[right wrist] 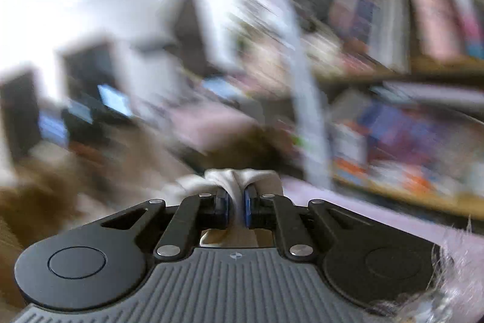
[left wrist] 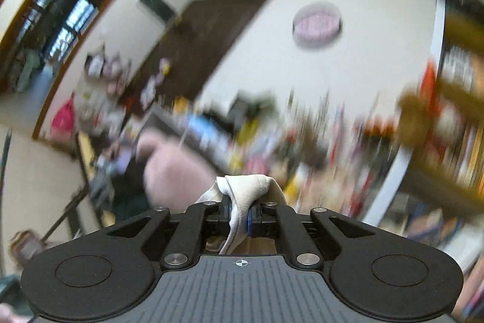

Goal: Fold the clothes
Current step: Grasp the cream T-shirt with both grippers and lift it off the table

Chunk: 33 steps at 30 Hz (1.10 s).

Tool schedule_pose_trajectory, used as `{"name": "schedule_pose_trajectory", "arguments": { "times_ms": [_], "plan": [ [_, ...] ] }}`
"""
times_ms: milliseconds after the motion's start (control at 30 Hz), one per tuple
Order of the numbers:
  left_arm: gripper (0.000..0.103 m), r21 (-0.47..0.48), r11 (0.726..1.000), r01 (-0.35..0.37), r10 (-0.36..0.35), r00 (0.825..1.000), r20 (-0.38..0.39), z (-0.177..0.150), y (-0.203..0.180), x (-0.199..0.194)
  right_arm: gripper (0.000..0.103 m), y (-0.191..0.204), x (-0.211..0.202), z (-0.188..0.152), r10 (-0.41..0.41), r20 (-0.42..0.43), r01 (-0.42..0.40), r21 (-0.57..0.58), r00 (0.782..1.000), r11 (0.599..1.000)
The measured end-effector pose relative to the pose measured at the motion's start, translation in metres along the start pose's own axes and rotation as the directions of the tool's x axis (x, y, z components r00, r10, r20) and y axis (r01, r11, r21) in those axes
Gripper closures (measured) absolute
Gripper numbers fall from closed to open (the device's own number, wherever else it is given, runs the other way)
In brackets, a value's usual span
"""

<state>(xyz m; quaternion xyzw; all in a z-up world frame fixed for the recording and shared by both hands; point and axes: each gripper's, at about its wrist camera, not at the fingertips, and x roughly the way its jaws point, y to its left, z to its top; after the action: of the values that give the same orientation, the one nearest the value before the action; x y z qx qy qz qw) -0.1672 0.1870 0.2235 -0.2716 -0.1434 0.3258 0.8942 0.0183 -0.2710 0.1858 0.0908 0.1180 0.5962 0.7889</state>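
My left gripper (left wrist: 239,217) is shut on a bunched fold of a white ribbed garment (left wrist: 246,186), which pokes up past the fingertips and hangs down below them. My right gripper (right wrist: 236,209) is shut on another bunch of the same white garment (right wrist: 236,180). Both grippers are raised and point out into the room, so the rest of the garment is hidden below the views. Both views are blurred by motion.
In the left wrist view a dark door (left wrist: 205,44), a round wall clock (left wrist: 317,24), a pink stuffed shape (left wrist: 172,165) and a cluttered desk show ahead. Bookshelves (right wrist: 393,50) fill the right of the right wrist view. A pink fluffy sleeve (right wrist: 462,268) is at its lower right.
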Motion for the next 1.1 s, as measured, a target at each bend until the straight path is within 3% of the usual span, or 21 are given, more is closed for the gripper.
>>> {"name": "schedule_pose_trajectory", "arguments": {
  "times_ms": [67,133,233,300,333,367,400,433,467,533,633,667,700,767,867,967,1033,1100],
  "plan": [
    [0.096,-0.060,0.996,0.067,-0.062,0.995,0.083,0.025,-0.006,-0.001,0.095,0.009,-0.020,0.025,0.149,0.134,-0.154,0.026,0.980,0.988],
    [0.096,-0.112,0.982,0.150,-0.133,0.980,0.149,0.046,-0.012,0.000,0.095,0.006,-0.040,0.049,0.235,0.290,-0.262,0.058,0.928,0.963],
    [0.096,-0.154,0.964,0.216,-0.201,0.974,0.108,0.047,-0.018,0.026,0.095,-0.019,-0.051,0.061,0.171,0.445,-0.272,0.174,0.879,0.947],
    [0.096,-0.138,0.974,0.180,-0.181,0.983,-0.002,0.026,-0.018,0.053,0.095,-0.036,-0.058,0.069,0.115,0.537,-0.286,0.248,0.836,0.926],
    [0.096,-0.120,0.981,0.151,-0.160,0.985,-0.069,0.012,-0.016,0.068,0.095,-0.046,-0.056,0.065,0.040,0.512,-0.227,0.307,0.858,0.924],
    [0.096,-0.088,0.990,0.113,-0.125,0.981,-0.148,-0.010,-0.011,0.087,0.095,-0.058,-0.048,0.059,-0.069,0.438,-0.116,0.382,0.896,0.917],
    [0.096,-0.046,0.997,0.065,-0.074,0.967,-0.242,-0.034,-0.004,0.104,0.095,-0.068,-0.037,0.051,-0.164,0.344,0.002,0.427,0.925,0.904],
    [0.096,0.001,1.000,0.020,-0.019,0.943,-0.332,-0.059,0.003,0.122,0.095,-0.079,-0.023,0.039,-0.256,0.224,0.134,0.447,0.941,0.884],
    [0.096,0.049,0.999,-0.018,0.037,0.911,-0.412,-0.083,0.010,0.138,0.095,-0.090,-0.009,0.027,-0.343,0.101,0.264,0.451,0.934,0.852],
    [0.096,0.130,0.990,-0.062,0.121,0.844,-0.523,-0.126,0.028,0.151,0.095,-0.101,0.005,0.015,-0.386,0.026,0.338,0.433,0.922,0.836],
    [0.096,0.229,0.970,-0.081,0.214,0.730,-0.649,-0.181,0.049,0.165,0.095,-0.119,0.025,-0.003,-0.448,-0.085,0.443,0.396,0.890,0.805],
    [0.096,0.244,0.967,-0.073,0.220,0.718,-0.660,-0.191,0.051,0.166,0.095,-0.125,0.031,-0.009,-0.468,-0.121,0.476,0.380,0.876,0.793],
    [0.096,0.256,0.965,-0.064,0.225,0.707,-0.670,-0.199,0.054,0.166,0.095,-0.131,0.038,-0.015,-0.487,-0.157,0.509,0.363,0.859,0.780],
    [0.096,0.243,0.968,-0.055,0.209,0.711,-0.672,-0.198,0.057,0.174,0.095,-0.142,0.051,-0.027,-0.524,-0.226,0.571,0.326,0.821,0.753],
    [0.096,0.230,0.972,-0.041,0.187,0.730,-0.657,-0.195,0.058,0.189,0.095,-0.160,0.071,-0.045,-0.575,-0.324,0.656,0.261,0.751,0.708],
    [0.096,0.225,0.974,-0.025,0.167,0.753,-0.637,-0.191,0.053,0.204,0.095,-0.177,0.091,-0.063,-0.620,-0.413,0.729,0.187,0.667,0.659],
    [0.095,0.257,0.966,-0.013,0.177,0.760,-0.626,-0.191,0.050,0.213,0.095,-0.186,0.100,-0.059,-0.630,-0.405,0.734,0.183,0.662,0.654],
    [0.091,0.331,0.944,-0.003,0.227,0.734,-0.640,-0.199,0.048,0.225,0.091,-0.195,0.120,-0.060,-0.649,-0.418,0.746,0.119,0.636,0.655]
  ]
}}
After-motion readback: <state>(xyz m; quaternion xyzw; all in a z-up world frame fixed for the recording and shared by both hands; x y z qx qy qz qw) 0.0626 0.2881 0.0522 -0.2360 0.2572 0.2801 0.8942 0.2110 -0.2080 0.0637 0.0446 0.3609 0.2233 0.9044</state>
